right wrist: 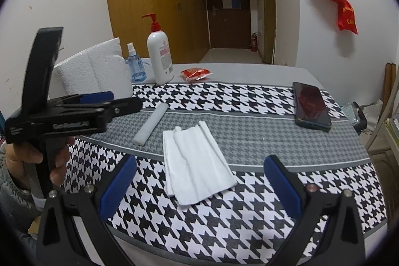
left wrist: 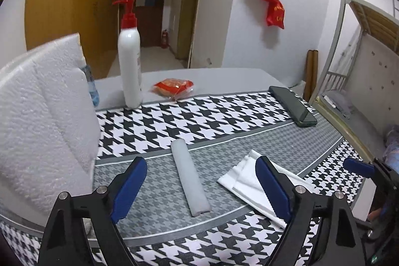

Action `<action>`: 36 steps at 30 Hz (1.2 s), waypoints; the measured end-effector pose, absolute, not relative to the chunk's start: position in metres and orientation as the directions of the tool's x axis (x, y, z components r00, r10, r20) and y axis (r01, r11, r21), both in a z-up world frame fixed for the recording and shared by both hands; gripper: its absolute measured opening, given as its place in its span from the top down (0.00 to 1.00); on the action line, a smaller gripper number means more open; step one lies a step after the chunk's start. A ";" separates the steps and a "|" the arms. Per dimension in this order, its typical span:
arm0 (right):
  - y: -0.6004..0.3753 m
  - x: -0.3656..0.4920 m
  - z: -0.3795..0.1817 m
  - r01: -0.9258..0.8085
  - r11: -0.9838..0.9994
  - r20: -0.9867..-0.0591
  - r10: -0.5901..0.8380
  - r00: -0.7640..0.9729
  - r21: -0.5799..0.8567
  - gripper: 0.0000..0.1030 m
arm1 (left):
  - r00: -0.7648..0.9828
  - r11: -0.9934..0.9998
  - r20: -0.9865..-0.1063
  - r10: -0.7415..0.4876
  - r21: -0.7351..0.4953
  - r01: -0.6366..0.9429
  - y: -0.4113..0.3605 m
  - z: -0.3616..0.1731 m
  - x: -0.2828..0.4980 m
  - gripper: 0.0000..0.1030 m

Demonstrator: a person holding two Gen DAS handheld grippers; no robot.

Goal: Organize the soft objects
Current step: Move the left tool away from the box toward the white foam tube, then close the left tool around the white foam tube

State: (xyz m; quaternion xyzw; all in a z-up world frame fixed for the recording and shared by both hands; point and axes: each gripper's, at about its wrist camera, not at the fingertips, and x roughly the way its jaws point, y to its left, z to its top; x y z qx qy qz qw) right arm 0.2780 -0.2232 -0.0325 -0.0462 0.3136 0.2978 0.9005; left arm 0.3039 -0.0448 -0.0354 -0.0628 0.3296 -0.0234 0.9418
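Observation:
A white foam strip (left wrist: 190, 178) lies on the houndstooth cloth, straight ahead of my open left gripper (left wrist: 200, 187); it also shows in the right wrist view (right wrist: 150, 124). A folded white foam sheet (left wrist: 250, 181) lies to its right, partly behind my left gripper's right finger. In the right wrist view this sheet (right wrist: 195, 161) lies just ahead of my open, empty right gripper (right wrist: 199, 186). A large white foam block (left wrist: 42, 116) stands at the left, also seen in the right wrist view (right wrist: 92, 71). The left gripper (right wrist: 97, 97) shows from the side there.
A white pump bottle (left wrist: 129, 59) with a red top, a blue spray bottle (right wrist: 136, 66) and a red snack packet (left wrist: 173, 87) stand at the table's far side. A black phone (left wrist: 293, 105) lies at the right. A metal bunk bed (left wrist: 359, 24) stands beyond the table's right edge.

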 end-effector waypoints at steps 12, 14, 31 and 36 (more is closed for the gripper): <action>-0.208 0.288 -0.039 -0.585 0.808 -0.621 0.496 0.607 0.073 0.00 | 0.736 0.992 -0.671 -0.086 -0.123 0.004 -0.045 -0.049 0.319 0.42; -0.205 0.289 -0.041 -0.591 0.804 -0.626 0.494 0.603 0.065 0.00 | 0.723 0.993 -0.685 -0.084 -0.118 0.003 -0.046 -0.053 0.322 0.48; -0.194 0.303 -0.056 -0.625 0.779 -0.670 0.489 0.559 0.047 0.00 | 0.668 0.994 -0.738 -0.097 -0.108 0.026 -0.050 -0.068 0.332 0.68; -0.193 0.306 -0.060 -0.642 0.765 -0.680 0.502 0.535 0.059 0.00 | 0.645 0.996 -0.761 -0.073 -0.087 0.010 -0.050 -0.074 0.336 0.72</action>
